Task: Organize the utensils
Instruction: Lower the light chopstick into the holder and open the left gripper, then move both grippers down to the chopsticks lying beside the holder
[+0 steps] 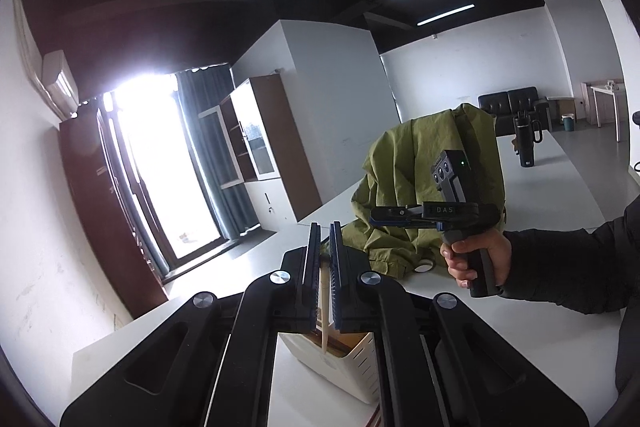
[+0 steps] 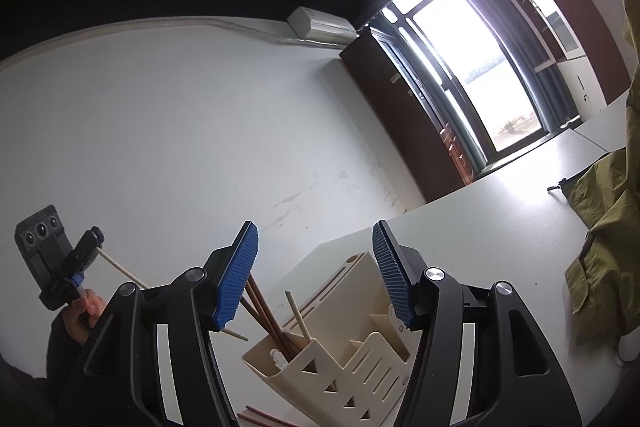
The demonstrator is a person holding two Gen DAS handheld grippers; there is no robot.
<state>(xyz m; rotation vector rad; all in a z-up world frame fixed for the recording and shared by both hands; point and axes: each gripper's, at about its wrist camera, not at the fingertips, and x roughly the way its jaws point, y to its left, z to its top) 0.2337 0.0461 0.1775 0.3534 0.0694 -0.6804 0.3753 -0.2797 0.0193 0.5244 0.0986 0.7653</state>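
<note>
a pale wooden chopstick [image 1: 325, 301] is pinched between the blue pads of the left gripper [image 1: 325, 239], whose jaws are closed tight on it. it is thin, round and light cream, and its lower end hangs just over the open top of the holder [image 1: 352, 359]. from the right wrist view the same stick [image 2: 120, 269] runs slantwise out of the left gripper [image 2: 94, 239], passes behind the near blue pad and shows its tip again above the table [image 2: 480, 227].

the holder [image 2: 352, 355] is a cream plastic box with several compartments, slots along its back part and triangle and slit cutouts in its front wall. dark reddish-brown chopsticks [image 2: 264, 315] stand tilted in one compartment, with another pale stick [image 2: 298, 315] leaning beside them. a few more dark sticks [image 2: 260, 417] lie on the white table in front of it.

the right gripper [image 2: 316, 275] stands partly open over the holder with nothing between its pads. a crumpled olive-green jacket [image 1: 420, 187] lies further along the table.
</note>
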